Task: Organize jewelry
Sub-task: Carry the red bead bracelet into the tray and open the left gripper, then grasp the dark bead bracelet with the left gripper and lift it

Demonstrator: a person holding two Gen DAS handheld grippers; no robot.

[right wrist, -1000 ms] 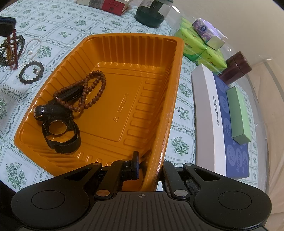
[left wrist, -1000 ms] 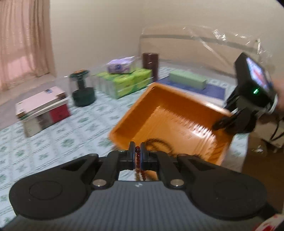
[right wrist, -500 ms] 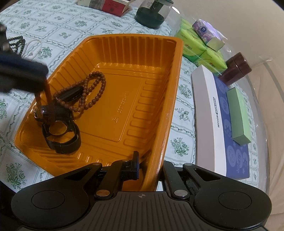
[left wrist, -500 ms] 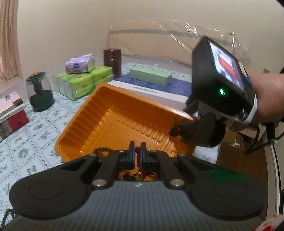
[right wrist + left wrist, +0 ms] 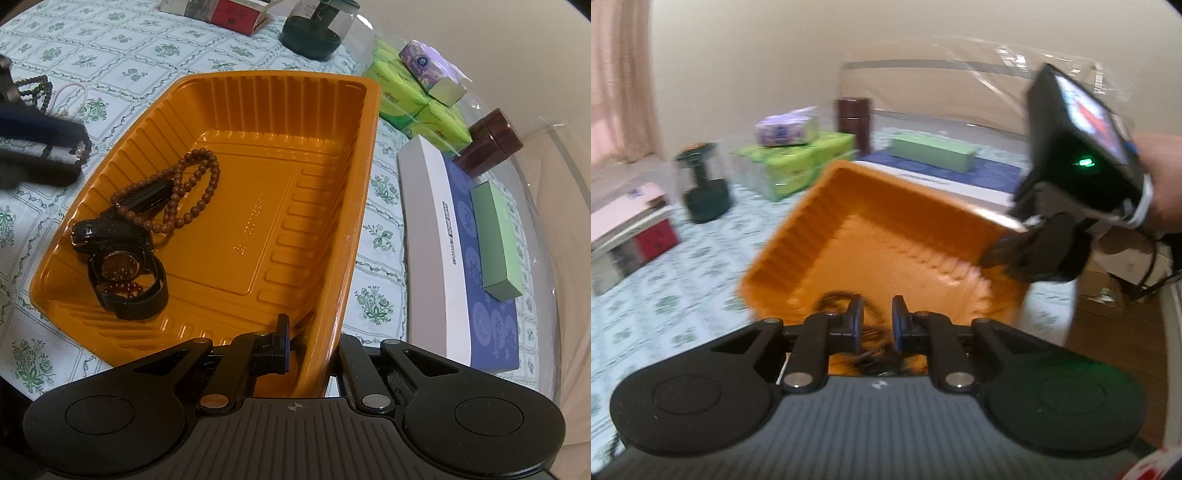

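Two grippers in play: your right gripper [image 5: 308,354] had its fingers pinching the orange tray's [image 5: 343,229] rim, while your left gripper [image 5: 877,325] hung over it, fingers spread. Brown bead necklace [image 5: 184,192] and black watches [image 5: 125,266] sat inside the tray on the table [image 5: 110,55].

Ahead of the right gripper [image 5: 301,341], a floral-clothed table [image 5: 110,48] carries the orange tray [image 5: 258,155], green tissue packs [image 5: 417,107], a white-and-blue box [image 5: 436,236] (rightward), loose bracelets [image 5: 55,94].
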